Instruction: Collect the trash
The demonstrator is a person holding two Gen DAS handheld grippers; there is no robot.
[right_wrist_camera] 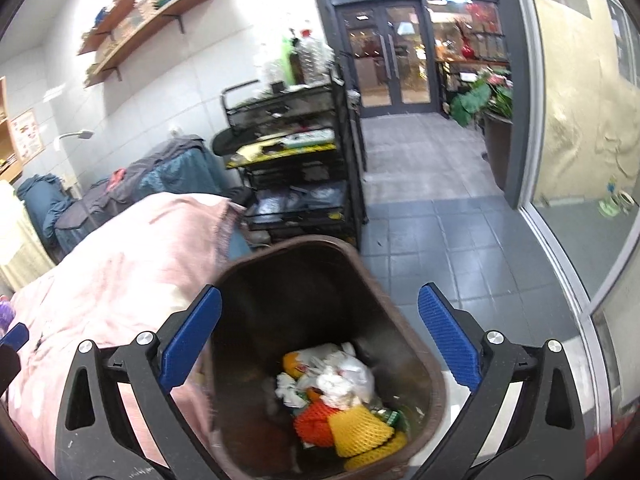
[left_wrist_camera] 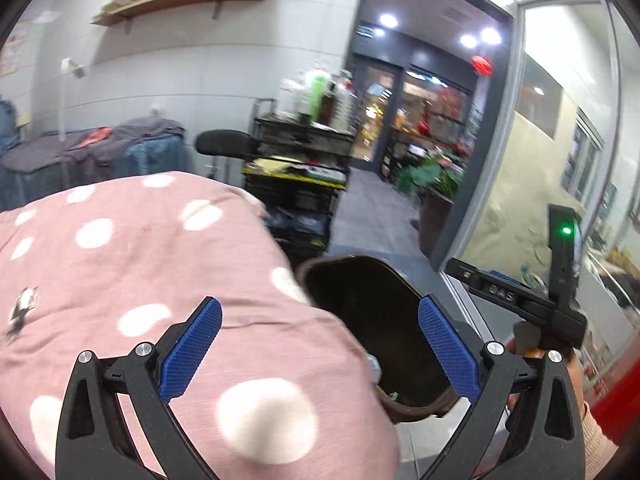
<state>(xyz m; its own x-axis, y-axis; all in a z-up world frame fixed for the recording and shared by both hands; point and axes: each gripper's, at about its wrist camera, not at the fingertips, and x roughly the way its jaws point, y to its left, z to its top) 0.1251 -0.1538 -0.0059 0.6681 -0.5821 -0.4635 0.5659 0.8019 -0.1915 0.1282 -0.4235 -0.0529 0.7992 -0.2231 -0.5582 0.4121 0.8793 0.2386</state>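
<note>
Both the left hand-held gripper (left_wrist_camera: pixel 320 354) and right hand-held gripper (right_wrist_camera: pixel 320 344) gape wide, grasping nothing. The dark brown plastic trash bin (right_wrist_camera: pixel 416 344) at 6 o'clock already holds white wrappers and yellow-and-orange foam fruit netting (right_wrist_camera: pixel 352 432). Collection looks largely done, though the pink polka-dot bedcover (left_wrist_camera: pixel 132 280) may hide more.

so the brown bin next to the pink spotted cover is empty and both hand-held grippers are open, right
Not quite. The brown bin is not empty: the right wrist view shows trash at its bottom, with white crumpled wrappers and yellow and orange foam netting. The rest holds: it sits beside the pink spotted cover, and the left hand-held gripper and right hand-held gripper are open.
</note>
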